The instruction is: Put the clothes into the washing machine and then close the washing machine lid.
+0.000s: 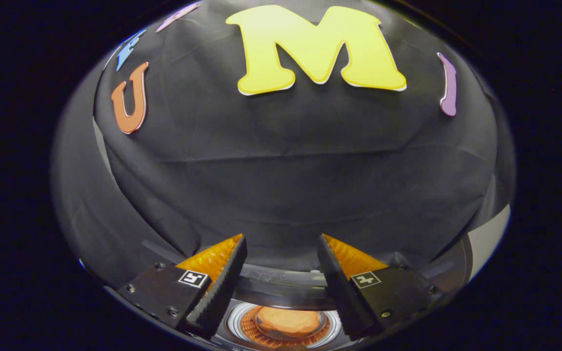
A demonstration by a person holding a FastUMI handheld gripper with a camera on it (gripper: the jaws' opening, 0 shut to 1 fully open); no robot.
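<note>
Gripper fingers spread wide, holding nothing, above the washing machine drum (orange clothes inside), facing the booth wall.

Your hand-held gripper holds its fingers apart with nothing between them, and their bases are cut off at the bottom of the frame. Between them you see only part of the washing machine drum; its lower rim is cut off. The orange clothes inside are too blurred to tell apart. The machine's dark top edge passes behind both fingers.
</note>
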